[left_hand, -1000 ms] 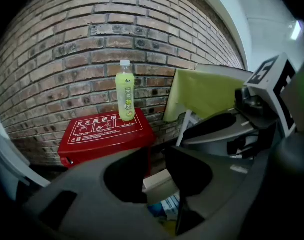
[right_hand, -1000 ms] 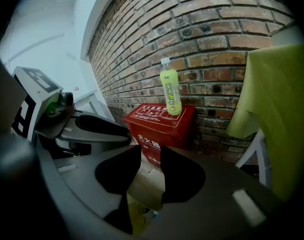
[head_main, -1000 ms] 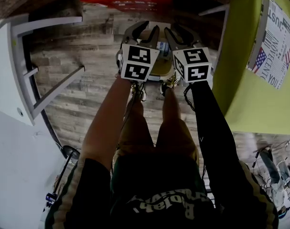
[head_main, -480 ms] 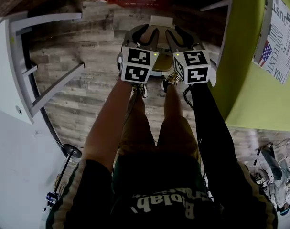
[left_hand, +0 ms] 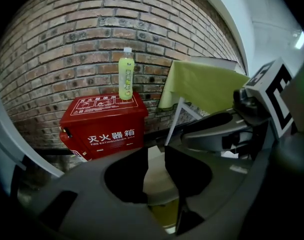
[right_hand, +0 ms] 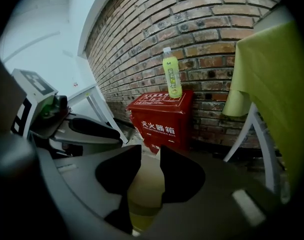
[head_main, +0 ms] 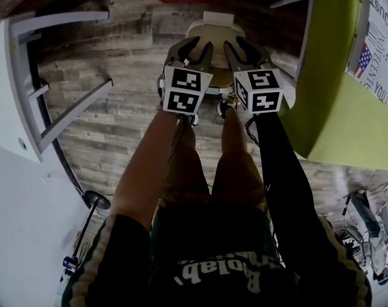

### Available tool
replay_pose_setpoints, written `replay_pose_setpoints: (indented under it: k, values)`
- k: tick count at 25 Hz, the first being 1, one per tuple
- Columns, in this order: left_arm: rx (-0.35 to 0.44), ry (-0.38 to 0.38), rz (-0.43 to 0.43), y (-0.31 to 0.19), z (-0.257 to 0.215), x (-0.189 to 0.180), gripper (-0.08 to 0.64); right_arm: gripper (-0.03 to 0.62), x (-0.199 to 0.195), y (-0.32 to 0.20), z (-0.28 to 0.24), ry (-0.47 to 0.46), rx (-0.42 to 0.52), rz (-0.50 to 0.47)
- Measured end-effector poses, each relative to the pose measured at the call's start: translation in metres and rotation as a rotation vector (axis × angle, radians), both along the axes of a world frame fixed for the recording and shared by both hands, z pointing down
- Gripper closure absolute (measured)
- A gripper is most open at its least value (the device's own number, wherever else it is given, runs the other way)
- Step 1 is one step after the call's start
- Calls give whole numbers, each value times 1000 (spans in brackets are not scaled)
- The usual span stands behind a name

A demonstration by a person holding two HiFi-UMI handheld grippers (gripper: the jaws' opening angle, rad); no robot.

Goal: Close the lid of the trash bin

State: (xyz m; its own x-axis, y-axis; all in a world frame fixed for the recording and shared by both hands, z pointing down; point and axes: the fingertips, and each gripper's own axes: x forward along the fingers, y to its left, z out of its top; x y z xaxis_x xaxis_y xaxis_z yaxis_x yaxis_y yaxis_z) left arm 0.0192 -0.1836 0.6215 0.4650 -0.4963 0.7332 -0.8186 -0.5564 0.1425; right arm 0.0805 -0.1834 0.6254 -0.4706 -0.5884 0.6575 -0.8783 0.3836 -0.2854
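Observation:
The trash bin stands on the wooden floor in front of the person's feet, its cream lid (head_main: 214, 31) raised and tilted back. My left gripper (head_main: 203, 41) and right gripper (head_main: 232, 41) hang side by side just above and in front of it, both open with nothing between the fingers. In the left gripper view the lid (left_hand: 159, 181) shows through the gap of the left gripper (left_hand: 155, 151), with a yellow-green liner (left_hand: 167, 211) below. The right gripper (right_hand: 150, 149) frames the same lid (right_hand: 144, 184). No pad touches the lid.
A red fire extinguisher box (left_hand: 104, 119) stands against the brick wall behind the bin, a green drink bottle (left_hand: 125, 74) on top. A table with a lime cloth (head_main: 347, 75) is close on the right. A white metal frame (head_main: 59, 75) stands left.
Both grippers have moved forward and slightly down towards the bin. The raised lid now shows more fully beyond their fingertips. The jaws look unchanged.

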Motion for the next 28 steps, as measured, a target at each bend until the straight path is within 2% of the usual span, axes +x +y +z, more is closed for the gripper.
replay_pose_setpoints:
  k: [28]
  values:
    - [-102, -14, 20, 90, 64, -16, 471, 459, -15, 94, 63, -1, -148, -12]
